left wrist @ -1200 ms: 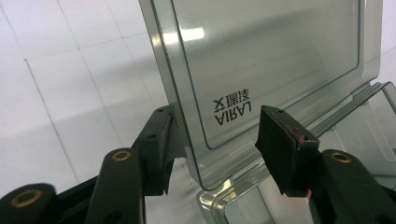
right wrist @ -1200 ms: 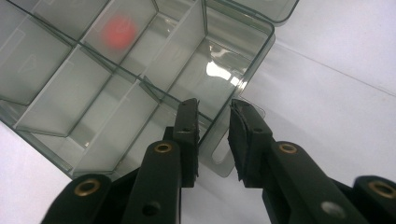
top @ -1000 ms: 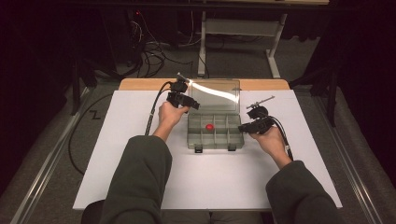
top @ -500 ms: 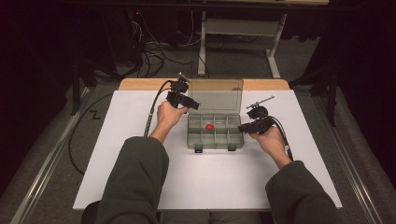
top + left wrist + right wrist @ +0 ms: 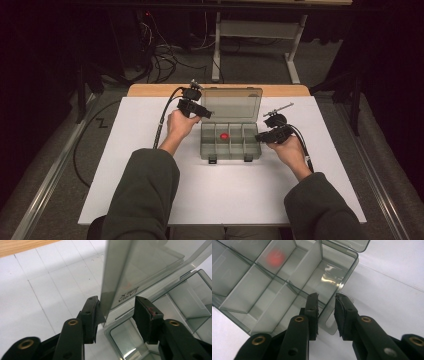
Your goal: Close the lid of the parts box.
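Note:
A clear grey compartment box [image 5: 230,149] sits mid-table with its lid [image 5: 232,104] standing upright at the back. A small red piece [image 5: 224,136] lies in a middle compartment, blurred in the right gripper view [image 5: 276,257]. My left gripper [image 5: 202,114] is at the lid's left edge. Its jaws [image 5: 117,302] straddle the lid [image 5: 140,270] and have just been closing; one pad touches the edge, the other stands apart. My right gripper [image 5: 260,136] is at the box's right end, its jaws [image 5: 327,296] closed across the box wall [image 5: 342,277], one inside, one outside.
The box rests on a white sheet [image 5: 150,190] covering the table, with a wooden strip [image 5: 150,90] along the far edge. Cables [image 5: 165,50] and a metal frame [image 5: 250,30] lie on the dark floor beyond. Both sleeves reach in from the near edge.
The lid, tilted and glaring a second ago, now stands upright. The left gripper shifted slightly at the lid's edge. The right gripper has kept still.

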